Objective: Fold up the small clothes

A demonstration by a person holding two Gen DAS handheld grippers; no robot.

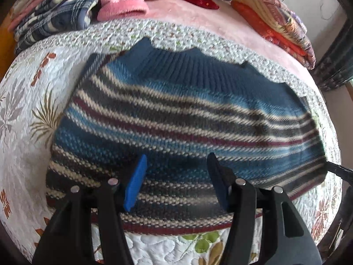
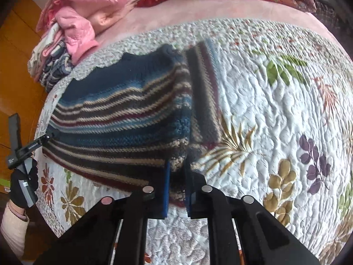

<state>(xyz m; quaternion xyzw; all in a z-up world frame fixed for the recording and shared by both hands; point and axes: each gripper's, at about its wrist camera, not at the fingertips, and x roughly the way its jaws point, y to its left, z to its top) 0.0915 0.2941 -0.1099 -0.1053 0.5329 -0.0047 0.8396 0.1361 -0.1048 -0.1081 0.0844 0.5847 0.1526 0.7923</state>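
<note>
Only the right wrist view shows the right gripper [image 2: 176, 190] pinching the sweater [image 2: 123, 119].

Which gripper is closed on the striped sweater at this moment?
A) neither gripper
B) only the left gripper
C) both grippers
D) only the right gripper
D: in the right wrist view the right gripper pinches a bunched edge of the striped sweater between its nearly closed fingers, while in the left wrist view the left gripper stands wide open above the knit.
</note>
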